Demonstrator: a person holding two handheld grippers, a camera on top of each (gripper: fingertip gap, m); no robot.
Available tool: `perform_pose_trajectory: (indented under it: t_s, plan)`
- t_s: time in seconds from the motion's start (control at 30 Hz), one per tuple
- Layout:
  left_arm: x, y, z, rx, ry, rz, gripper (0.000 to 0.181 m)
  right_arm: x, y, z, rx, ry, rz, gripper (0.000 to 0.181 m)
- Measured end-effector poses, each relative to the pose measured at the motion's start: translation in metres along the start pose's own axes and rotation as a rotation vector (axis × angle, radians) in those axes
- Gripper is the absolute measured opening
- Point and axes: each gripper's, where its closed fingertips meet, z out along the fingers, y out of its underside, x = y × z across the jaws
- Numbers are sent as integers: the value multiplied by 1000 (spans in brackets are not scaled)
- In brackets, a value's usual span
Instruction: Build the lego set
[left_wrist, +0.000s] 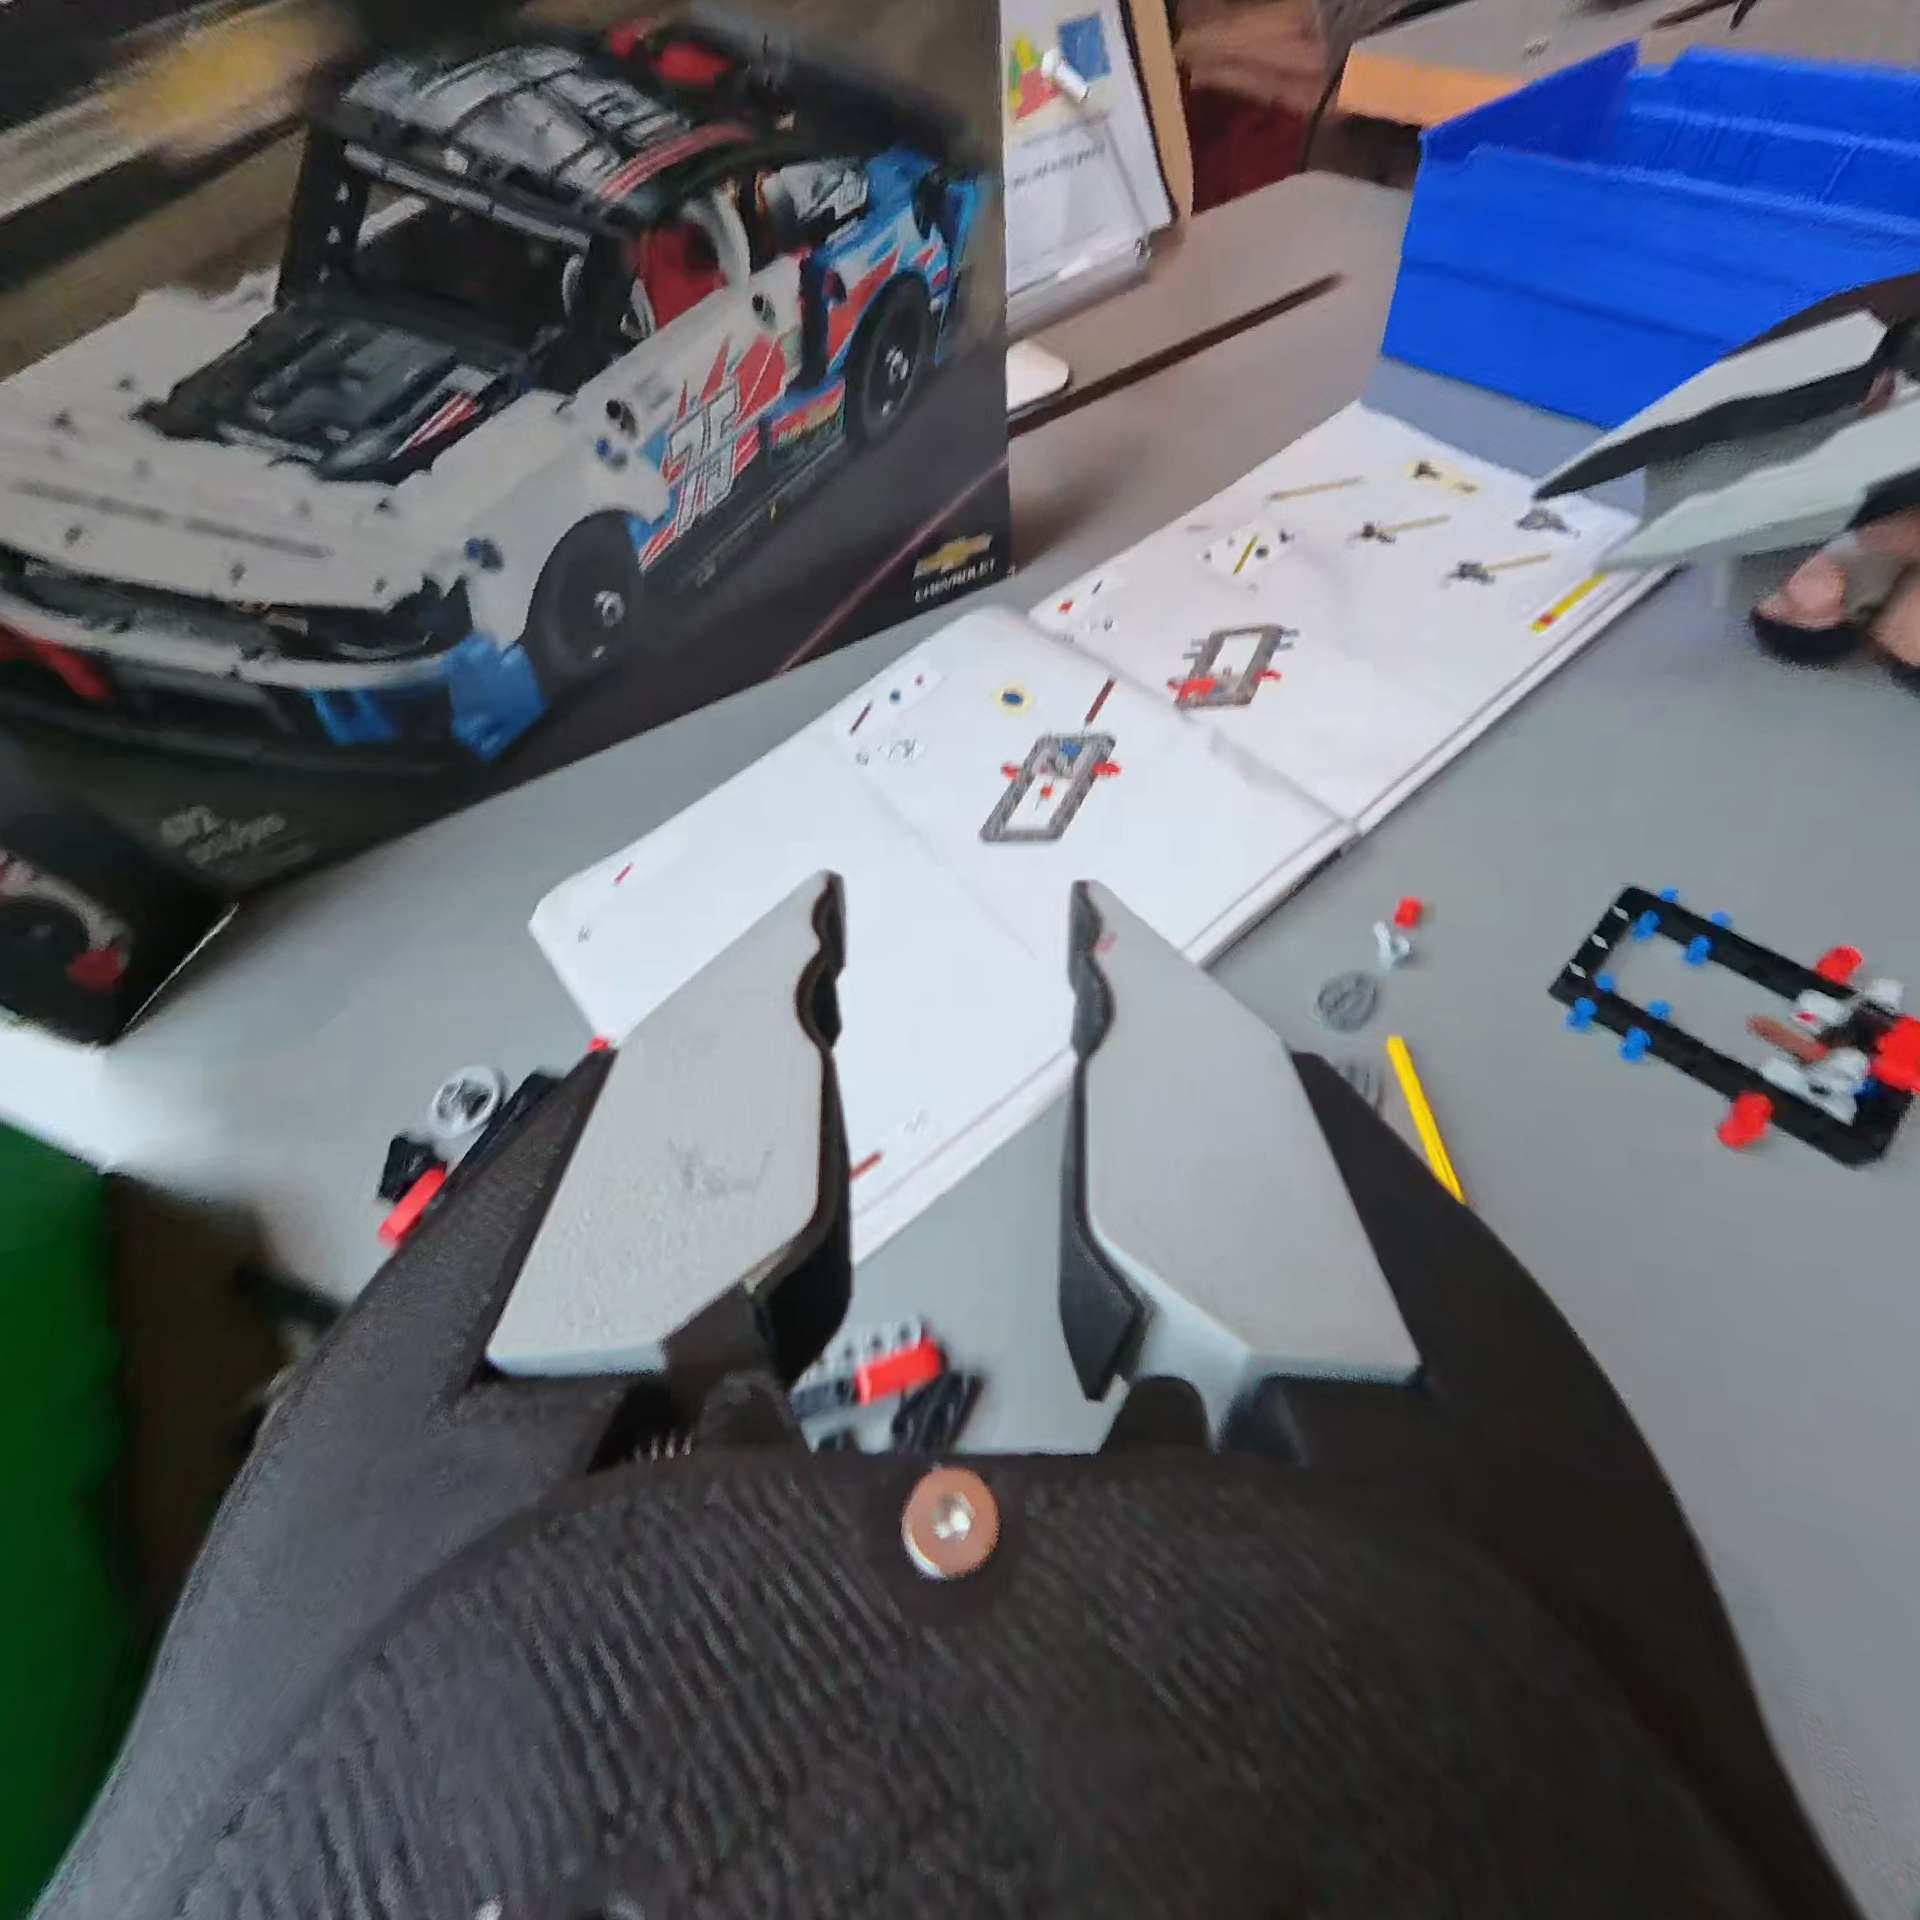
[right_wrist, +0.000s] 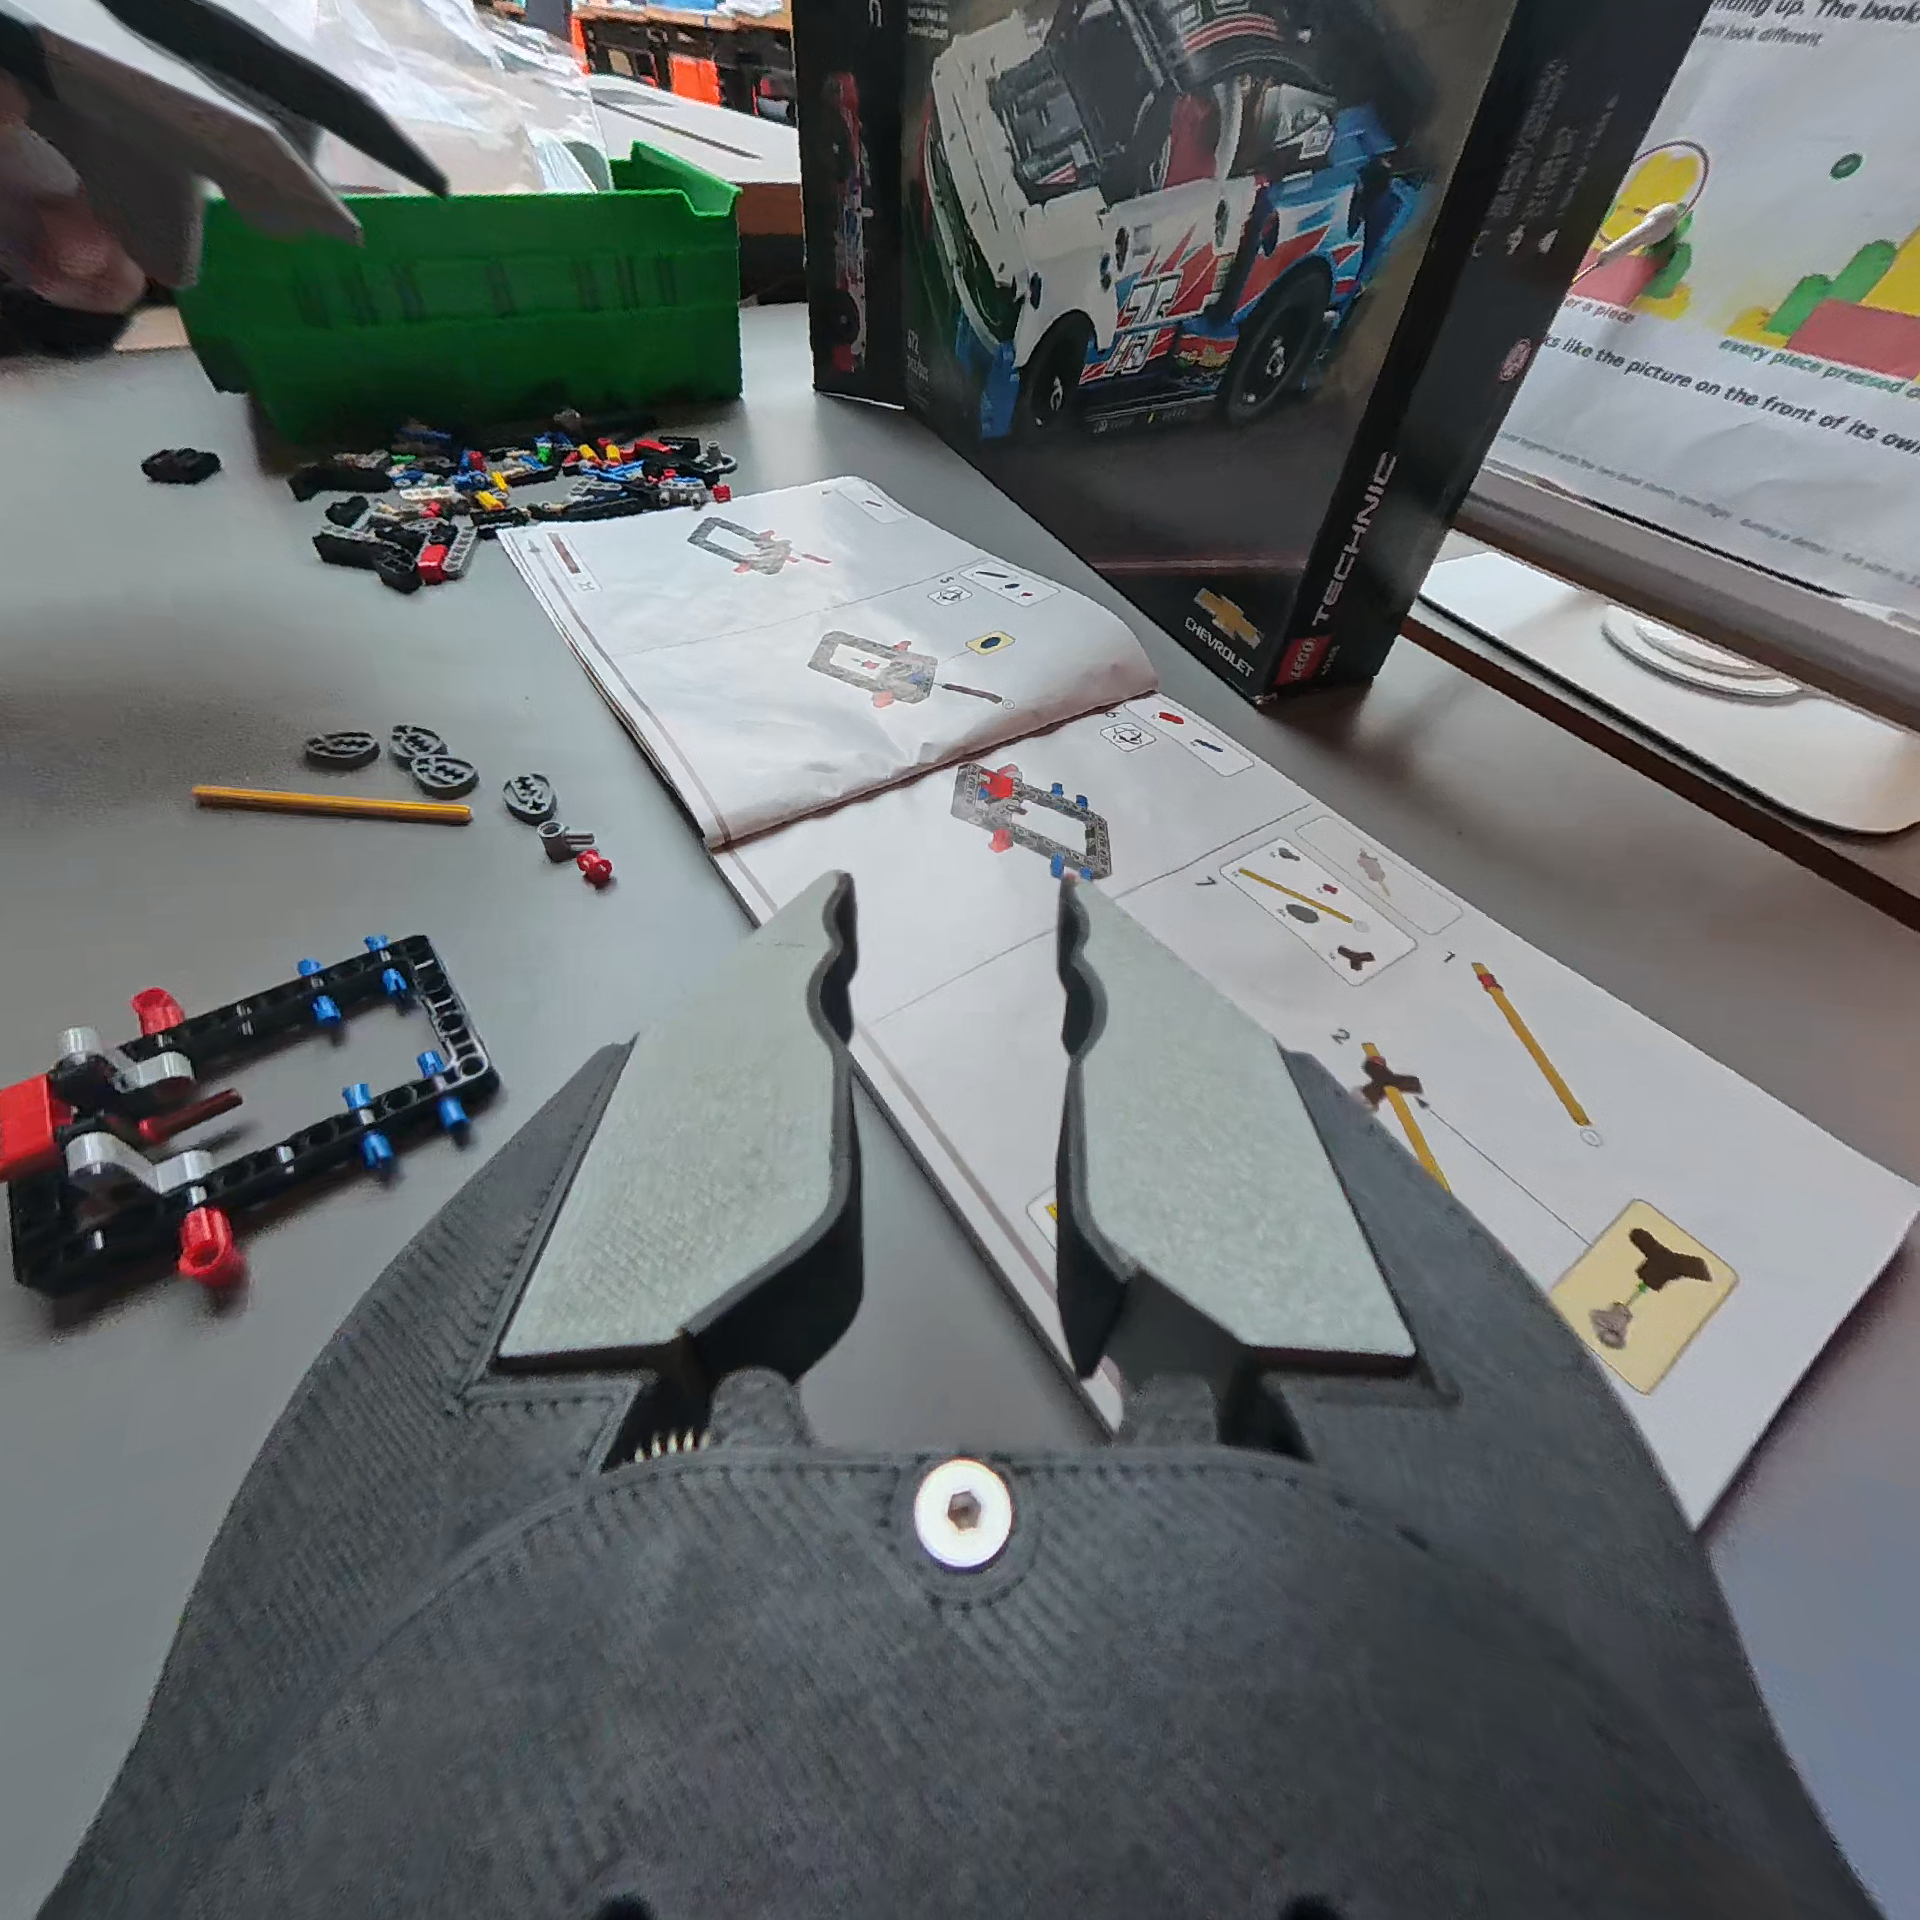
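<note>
A black rectangular Lego frame (right_wrist: 312, 1049) with blue pins, red pins and grey parts at one end lies flat on the grey table; it also shows in the left wrist view (left_wrist: 1704, 997). An open instruction booklet (right_wrist: 790, 748) lies between the grippers. My right gripper (right_wrist: 956, 899) is open and empty above the booklet's right page. My left gripper (left_wrist: 956, 904) is open and empty above the booklet (left_wrist: 1143, 842), near its left page. A yellow axle (right_wrist: 332, 803), several dark grey gears (right_wrist: 416, 753) and a small red pin (right_wrist: 594, 868) lie beside the frame.
The set's box (right_wrist: 1143, 312) stands behind the booklet. A green bin (right_wrist: 468, 301) sits at the far left with a pile of loose pieces (right_wrist: 499, 488) in front. A blue bin (left_wrist: 1662, 208) stands at the far right. Loose pieces (left_wrist: 883, 1382) lie under my left gripper. My right fingertips sit around 30 centimetres from my left ones. From the right gripper's tips to the small red pin (right_wrist: 594, 868) is close to 12 centimetres. Seen from the left wrist view (left_wrist: 1407, 911) as well.
</note>
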Motion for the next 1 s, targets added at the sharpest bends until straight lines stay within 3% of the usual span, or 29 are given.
perform_pose_trajectory:
  t_s: [0.17,0.3,0.37,0.43,0.53,0.83,1.0]
  plan:
    - [22,-9,69,47,108,-47,40,-4,3,16,-27,10,-26,42]
    - [28,-9,89,79,105,3,28,-1,-2,13,8,13,-20,42]
    - [32,-7,97,75,143,-5,31,5,-5,14,29,25,-8,43]
    - [34,-6,98,45,173,-42,42,8,-8,16,44,20,8,46]
    - [35,-19,93,133,158,-46,34,10,-14,21,76,4,25,52]
    - [53,-14,99,135,201,-18,53,13,-38,16,197,-71,97,55]
    - [42,-11,97,144,147,26,55,39,-54,-4,296,83,83,50]
